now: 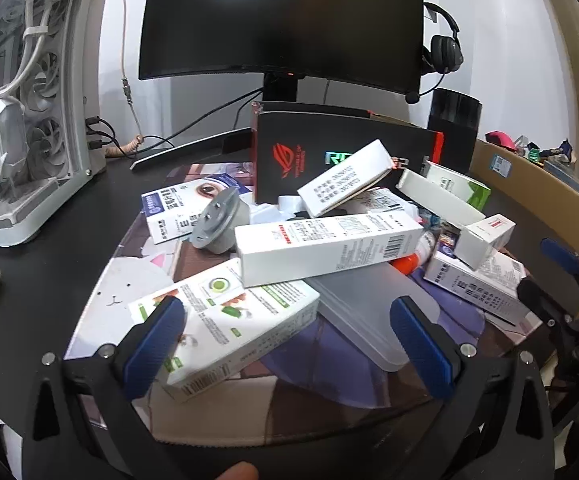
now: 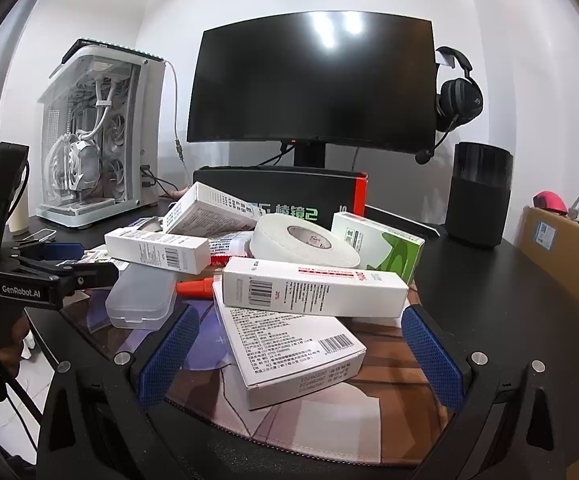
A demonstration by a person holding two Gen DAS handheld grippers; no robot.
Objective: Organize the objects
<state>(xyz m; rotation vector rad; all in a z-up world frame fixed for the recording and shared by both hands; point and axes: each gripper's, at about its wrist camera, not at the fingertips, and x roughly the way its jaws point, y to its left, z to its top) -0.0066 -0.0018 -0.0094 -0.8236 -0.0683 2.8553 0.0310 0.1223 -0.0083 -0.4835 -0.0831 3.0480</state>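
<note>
A heap of small white boxes lies on a printed desk mat (image 1: 101, 312). In the left wrist view, my left gripper (image 1: 289, 320) is open and empty, with a white and green box (image 1: 229, 320) by its left finger and a clear plastic case (image 1: 365, 320) between the fingers. A long white box (image 1: 329, 246) lies behind them. In the right wrist view, my right gripper (image 2: 299, 330) is open and empty over a flat white box (image 2: 289, 352), with a long white box (image 2: 313, 286) and a roll of white tape (image 2: 301, 242) behind. The left gripper (image 2: 41, 276) shows at the left edge.
A black and red carton (image 1: 329, 156) stands behind the heap, under a dark monitor (image 1: 281, 20). A white PC case (image 1: 33, 120) stands at the left, a black cylinder (image 2: 477, 196) and a cardboard box (image 2: 569, 248) at the right. A headset (image 2: 457, 96) hangs off the monitor.
</note>
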